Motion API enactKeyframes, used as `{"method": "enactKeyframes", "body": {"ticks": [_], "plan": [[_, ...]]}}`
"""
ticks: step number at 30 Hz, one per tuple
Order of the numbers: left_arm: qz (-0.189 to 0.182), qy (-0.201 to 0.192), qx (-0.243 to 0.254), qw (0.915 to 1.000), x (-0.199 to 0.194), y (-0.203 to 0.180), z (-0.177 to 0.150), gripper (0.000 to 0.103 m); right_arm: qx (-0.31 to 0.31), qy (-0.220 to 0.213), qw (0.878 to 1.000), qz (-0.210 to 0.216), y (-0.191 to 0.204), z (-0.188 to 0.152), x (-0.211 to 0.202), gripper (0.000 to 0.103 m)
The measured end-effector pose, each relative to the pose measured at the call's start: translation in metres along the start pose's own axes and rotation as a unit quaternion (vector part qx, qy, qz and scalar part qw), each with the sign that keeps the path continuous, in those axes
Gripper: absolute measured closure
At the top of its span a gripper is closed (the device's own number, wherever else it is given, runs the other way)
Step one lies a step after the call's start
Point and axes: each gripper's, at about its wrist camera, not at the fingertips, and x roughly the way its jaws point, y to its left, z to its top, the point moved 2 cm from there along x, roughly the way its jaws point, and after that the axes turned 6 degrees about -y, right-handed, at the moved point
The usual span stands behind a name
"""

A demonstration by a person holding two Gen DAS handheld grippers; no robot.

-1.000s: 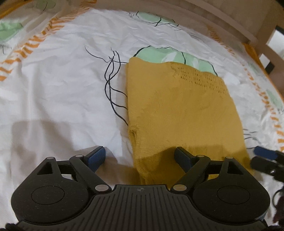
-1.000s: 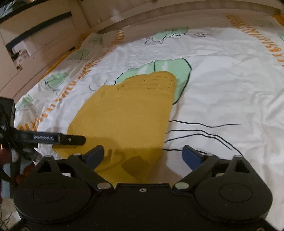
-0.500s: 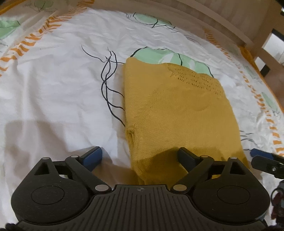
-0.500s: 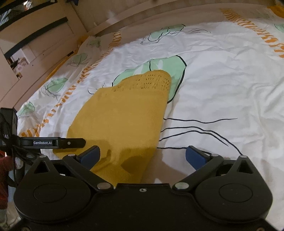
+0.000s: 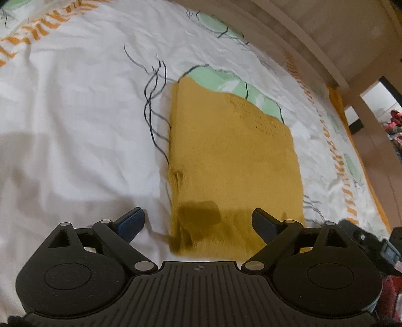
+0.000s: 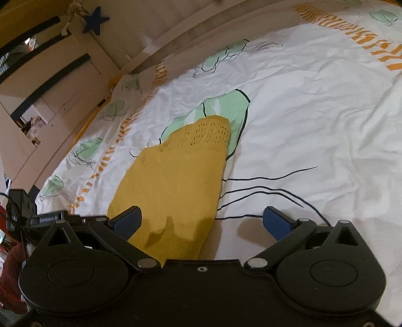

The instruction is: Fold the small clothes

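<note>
A mustard-yellow knitted garment lies folded flat in a long rectangle on the white patterned bedsheet. It also shows in the right wrist view, with its lacy end far from me. My left gripper is open and empty, held just above the garment's near left corner. My right gripper is open and empty above the garment's near right corner. The right gripper's body shows at the lower right edge of the left wrist view, and the left gripper's body at the left of the right wrist view.
The sheet has green leaf prints, black lines and orange stripes. A wooden bed frame runs along the far side. Cupboards stand beyond the bed, and a dark star hangs on the wall.
Both grippers have drawn back and lifted slightly from the garment, staying open. The garment lies as before.
</note>
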Motion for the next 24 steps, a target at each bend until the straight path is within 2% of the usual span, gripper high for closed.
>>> {"method": "enactKeyframes", "body": {"ticks": [3,8,14,24], "plan": [[-0.011,0.018,-0.014,0.9997,-0.001,0.001,-0.006,0.011,0.002,0.0,1.0,0.008,-0.003,0.0,-0.004,0.0],[-0.013,0.024,-0.019,0.9995,0.006,-0.002,-0.006,0.011,0.0,0.008,1.0,0.029,-0.003,-0.001,-0.006,0.0],[-0.046,0.03,-0.043,0.9976,0.027,-0.007,0.004,0.011,0.001,0.015,0.998,0.055,-0.003,0.005,0.008,0.0],[-0.07,0.045,-0.031,0.9961,0.054,-0.017,0.02,0.011,0.072,0.013,0.994,0.085,-0.027,0.034,0.057,0.0]]}}
